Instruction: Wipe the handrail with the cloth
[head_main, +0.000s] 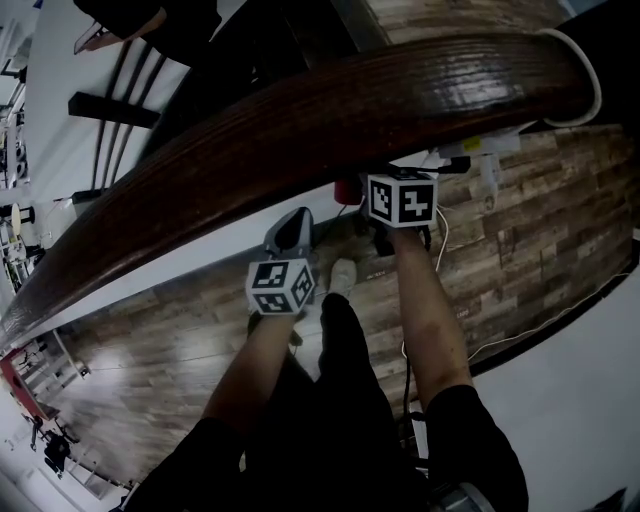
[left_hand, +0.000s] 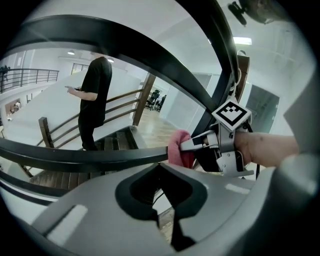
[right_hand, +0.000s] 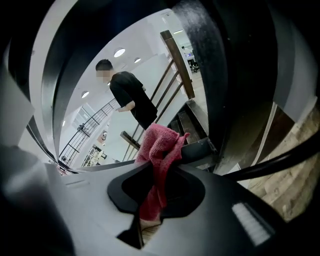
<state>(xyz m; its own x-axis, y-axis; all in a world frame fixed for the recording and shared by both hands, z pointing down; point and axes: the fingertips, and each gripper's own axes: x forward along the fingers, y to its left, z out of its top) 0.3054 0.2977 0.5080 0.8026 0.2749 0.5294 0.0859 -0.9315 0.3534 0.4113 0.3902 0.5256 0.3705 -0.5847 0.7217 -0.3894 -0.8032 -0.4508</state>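
Two grippers are low under the handrail (head_main: 330, 110), that broad dark wooden sweep running from near left up to far right across the head view. Right gripper (right_hand: 159, 167): jaws clamped together on the cloth (right_hand: 156, 150), a red terry rag bunched above the tips with a tail hanging down through the hollow behind them. From the head view the cloth (head_main: 347, 190) peeks out right at the handrail's near edge, left of the right marker cube (head_main: 401, 198); whether it actually touches the wood, can't tell from here.

Over to the left gripper (left_hand: 159, 165): jaws fully together, nothing between them. It sits just left of and nearer than the right one, its marker cube (head_main: 280, 287) clear of the rail. Its camera looks straight across at the right gripper and the pink-red bundle.

Beneath both arms, plank wood floor (head_main: 520, 250). Far off, a person in black (right_hand: 131, 97) stands by the stairs (left_hand: 117, 140).
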